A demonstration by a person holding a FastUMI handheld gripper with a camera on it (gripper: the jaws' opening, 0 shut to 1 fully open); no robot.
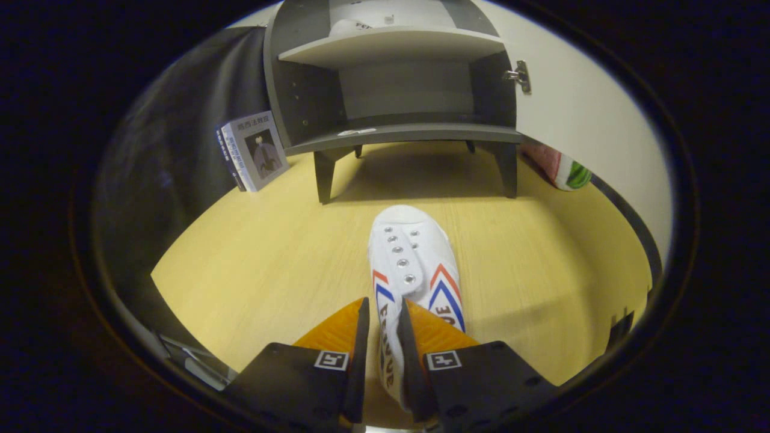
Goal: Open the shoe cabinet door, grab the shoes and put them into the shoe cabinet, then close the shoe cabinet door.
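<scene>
Currently the gripper is closed on the side wall of the white shoe, one finger inside the shoe opening and the other outside, both pressing on the canvas. The shoe points toe-first toward the shoe cabinet, which stands well ahead with its door swung open to the right and the hinge visible on the frame. A second shoe appears to sit on the upper shelf, though it is too small to confirm. The step in hand is judged to be the transfer of the held shoe; the next move calls for carrying it forward and setting it on the lower shelf, clear of the front edge, with closing the door left for afterwards. The floor is pale yellow wood-grain board; a book leans beside the cabinet's left leg, and a striped object lies beyond the right leg
</scene>
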